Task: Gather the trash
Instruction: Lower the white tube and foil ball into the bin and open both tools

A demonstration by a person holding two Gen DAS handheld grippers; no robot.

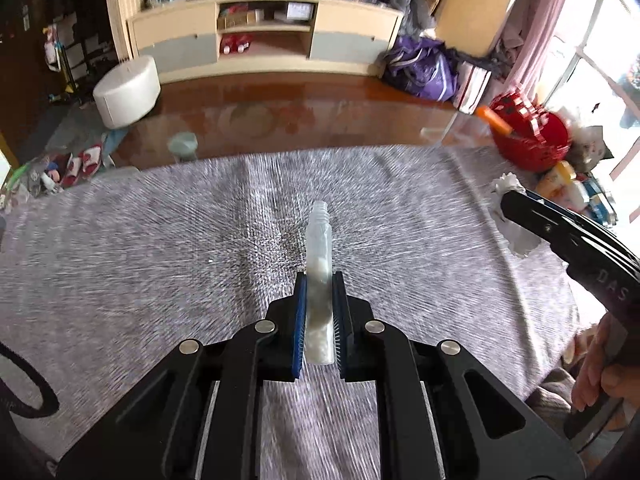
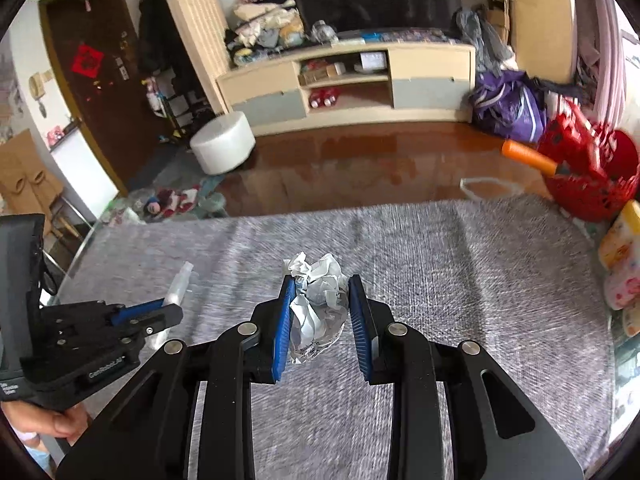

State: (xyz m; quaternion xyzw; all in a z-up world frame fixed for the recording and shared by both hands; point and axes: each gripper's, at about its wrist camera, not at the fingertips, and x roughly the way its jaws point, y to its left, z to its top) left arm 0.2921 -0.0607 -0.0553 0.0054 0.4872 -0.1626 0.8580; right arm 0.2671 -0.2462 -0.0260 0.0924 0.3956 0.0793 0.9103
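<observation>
My left gripper point(image 1: 319, 280) is shut on a clear plastic bottle point(image 1: 319, 252) without a cap, held above the grey cloth point(image 1: 160, 248). My right gripper point(image 2: 322, 286) is shut on a crumpled ball of white paper and foil point(image 2: 318, 304), also above the cloth. In the left wrist view the right gripper point(image 1: 505, 200) shows at the right with the white ball point(image 1: 516, 236) in it. In the right wrist view the left gripper point(image 2: 170, 308) shows at the left with the bottle point(image 2: 178, 286).
A red basket point(image 1: 532, 136) with an orange-handled tool point(image 1: 494, 118) stands at the table's far right. Colourful packets point(image 2: 622, 264) lie by the right edge. Beyond the table are a wooden floor, a white stool point(image 1: 126, 92) and a TV cabinet point(image 1: 264, 36).
</observation>
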